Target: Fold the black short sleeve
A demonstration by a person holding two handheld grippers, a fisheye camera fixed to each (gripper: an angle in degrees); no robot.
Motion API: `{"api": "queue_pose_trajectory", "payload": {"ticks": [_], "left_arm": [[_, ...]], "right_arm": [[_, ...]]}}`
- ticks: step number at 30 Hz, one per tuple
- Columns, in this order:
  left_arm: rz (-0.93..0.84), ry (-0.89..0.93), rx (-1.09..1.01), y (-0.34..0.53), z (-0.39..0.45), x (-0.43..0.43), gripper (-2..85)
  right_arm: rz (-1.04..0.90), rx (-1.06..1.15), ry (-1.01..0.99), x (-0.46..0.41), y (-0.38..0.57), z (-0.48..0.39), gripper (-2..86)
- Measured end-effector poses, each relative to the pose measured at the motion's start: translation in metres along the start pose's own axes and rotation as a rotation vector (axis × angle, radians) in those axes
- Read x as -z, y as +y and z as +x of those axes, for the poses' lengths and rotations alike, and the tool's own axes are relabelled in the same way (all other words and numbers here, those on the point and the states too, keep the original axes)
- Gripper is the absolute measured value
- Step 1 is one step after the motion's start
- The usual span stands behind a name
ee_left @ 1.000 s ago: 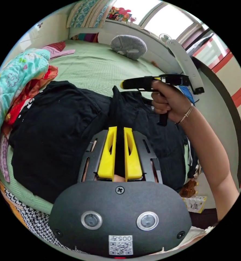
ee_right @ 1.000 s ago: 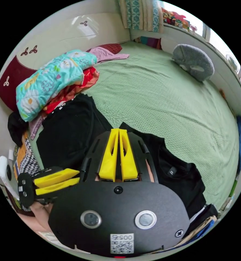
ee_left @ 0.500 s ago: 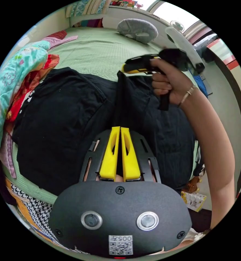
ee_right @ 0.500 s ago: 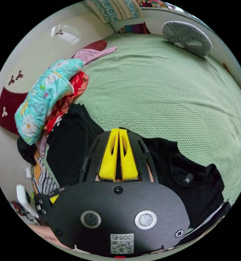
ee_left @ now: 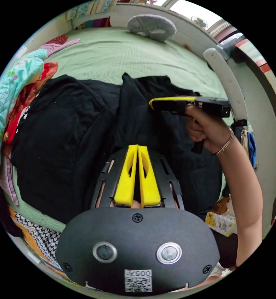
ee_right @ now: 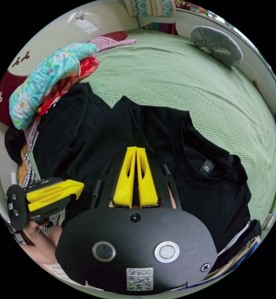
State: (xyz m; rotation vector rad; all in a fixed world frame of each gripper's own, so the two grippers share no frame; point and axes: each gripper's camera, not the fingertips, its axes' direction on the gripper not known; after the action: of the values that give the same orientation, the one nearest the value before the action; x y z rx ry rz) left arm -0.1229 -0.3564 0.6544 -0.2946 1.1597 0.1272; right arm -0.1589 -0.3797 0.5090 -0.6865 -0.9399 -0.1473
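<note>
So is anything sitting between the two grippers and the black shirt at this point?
Nothing visible does. The left gripper and the right gripper both hang directly over the black shirt spread on the green bed cover. The second black garment lies off to its side.

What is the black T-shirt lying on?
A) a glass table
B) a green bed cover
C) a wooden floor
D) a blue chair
B: in the right gripper view the black T-shirt is spread on the green bed cover, with its collar and neck label facing up.
</note>
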Motion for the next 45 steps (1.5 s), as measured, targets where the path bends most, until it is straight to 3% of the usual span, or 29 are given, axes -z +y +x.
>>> {"api": "queue_pose_trajectory", "payload": {"ticks": [7, 14, 19, 24, 30, 36, 45], "left_arm": [[0.131, -0.042, -0.014, 0.021, 0.046, 0.018, 0.1], [0.273, 0.255, -0.199, 0.023, 0.145, 0.007, 3.3], [0.241, 0.263, -0.408, 0.015, 0.254, -0.026, 5.0], [0.16, 0.275, -0.544, 0.019, 0.344, -0.071, 6.6], [0.071, 0.268, -0.605, 0.018, 0.411, -0.124, 8.2], [0.095, 0.324, -0.51, 0.004, 0.436, -0.148, 8.2], [0.105, 0.297, -0.556, 0.005, 0.471, -0.167, 8.8]], "right_arm": [[0.16, -0.018, 0.088, 0.083, 0.057, 0.039, -1.2], [0.276, -0.179, 0.162, 0.199, 0.156, 0.132, -0.9], [0.259, -0.276, 0.281, 0.233, 0.208, 0.182, 0.3], [0.119, -0.391, 0.26, 0.222, 0.227, 0.229, 5.2], [0.072, -0.574, 0.053, 0.201, 0.223, 0.288, 7.7], [-0.076, -0.565, 0.247, 0.175, 0.197, 0.316, 8.2], [-0.123, -0.658, 0.237, 0.15, 0.198, 0.348, 5.2]]}}
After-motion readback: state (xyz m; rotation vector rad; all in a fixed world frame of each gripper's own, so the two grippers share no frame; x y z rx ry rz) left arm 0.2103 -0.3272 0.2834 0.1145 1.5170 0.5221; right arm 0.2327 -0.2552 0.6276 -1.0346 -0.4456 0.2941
